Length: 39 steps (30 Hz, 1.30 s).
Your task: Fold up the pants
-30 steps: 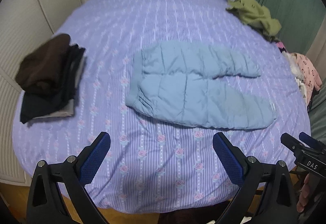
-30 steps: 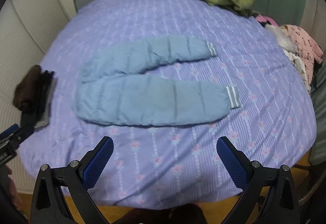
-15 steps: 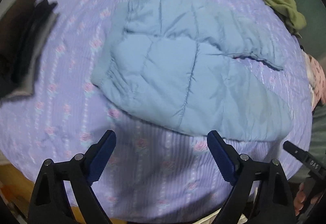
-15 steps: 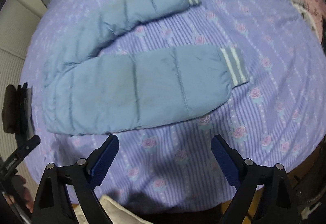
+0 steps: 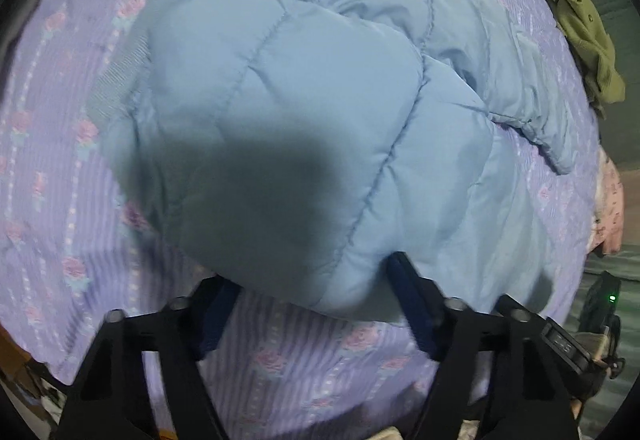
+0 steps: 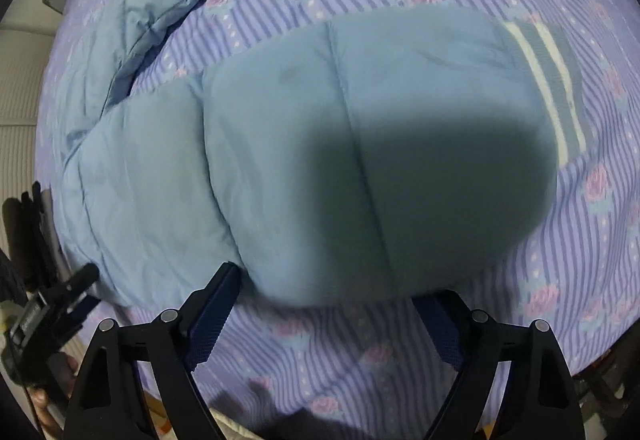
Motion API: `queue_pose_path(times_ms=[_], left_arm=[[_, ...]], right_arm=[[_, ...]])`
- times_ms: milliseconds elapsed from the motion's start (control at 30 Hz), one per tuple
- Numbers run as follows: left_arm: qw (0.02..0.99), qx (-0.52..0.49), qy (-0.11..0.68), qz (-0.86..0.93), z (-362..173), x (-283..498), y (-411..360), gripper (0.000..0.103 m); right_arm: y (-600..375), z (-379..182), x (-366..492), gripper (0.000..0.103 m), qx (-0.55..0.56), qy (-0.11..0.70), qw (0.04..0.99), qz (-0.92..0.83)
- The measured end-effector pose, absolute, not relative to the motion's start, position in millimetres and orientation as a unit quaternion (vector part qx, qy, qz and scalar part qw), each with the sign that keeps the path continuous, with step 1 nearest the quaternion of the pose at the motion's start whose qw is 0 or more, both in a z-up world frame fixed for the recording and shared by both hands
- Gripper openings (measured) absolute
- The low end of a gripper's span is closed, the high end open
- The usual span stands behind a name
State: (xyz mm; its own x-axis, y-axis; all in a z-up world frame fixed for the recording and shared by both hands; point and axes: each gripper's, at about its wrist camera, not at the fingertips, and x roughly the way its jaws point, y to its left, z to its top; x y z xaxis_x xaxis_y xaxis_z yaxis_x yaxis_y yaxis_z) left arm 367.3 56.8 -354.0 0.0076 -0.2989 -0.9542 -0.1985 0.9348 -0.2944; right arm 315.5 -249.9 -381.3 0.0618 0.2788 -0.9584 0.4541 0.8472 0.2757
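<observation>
Both tools are spread wide and pinching nothing, the left tool (image 5: 316, 304) low over the bed (image 5: 60, 168) with the waist end of the padded blue pants (image 5: 304, 108) bulging just ahead of its tips, the right tool (image 6: 332, 304) likewise at the striped cuff (image 6: 556, 92) leg.

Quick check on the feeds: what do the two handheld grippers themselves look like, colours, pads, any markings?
Both match. The left gripper and right gripper have black angular frames with triangular cut-outs and round silver screw heads. Each finger carries a dark blue ribbed pad. In the left view, the other gripper shows a small label, too blurred to read. No cables or sleeves show.
</observation>
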Motion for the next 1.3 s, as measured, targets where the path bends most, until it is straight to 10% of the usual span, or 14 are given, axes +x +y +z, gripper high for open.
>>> queue_pose_path(times_ms=[267,600,1167,1233,1300], left_arm=[[0.703,-0.199,0.682,-0.045,-329.8,360.2,67.1,0.020],[0.787,-0.163,0.589,-0.080,-238.7,397.6,55.0,0.018],[0.800,-0.082,0.592,-0.049,-247.0,565.9,22.6,0.020],[0.799,-0.068,0.596,-0.038,-250.3,573.7,19.8,0.024],[0.799,-0.041,0.599,-0.021,-250.5,579.8,18.0,0.044]], right_arm=[[-231.9,-340.3,325.7,0.016,0.215,0.666,0.713,-0.050],[-234.1,-223.2,352.0,0.013,0.176,0.543,0.820,-0.051],[-257.8,-227.3,510.0,0.013,0.098,0.527,0.840,-0.087],[-255.1,-225.9,520.7,0.015,0.091,0.532,0.838,-0.076],[-257.8,-222.1,526.5,0.046,0.084,0.533,0.837,-0.086]])
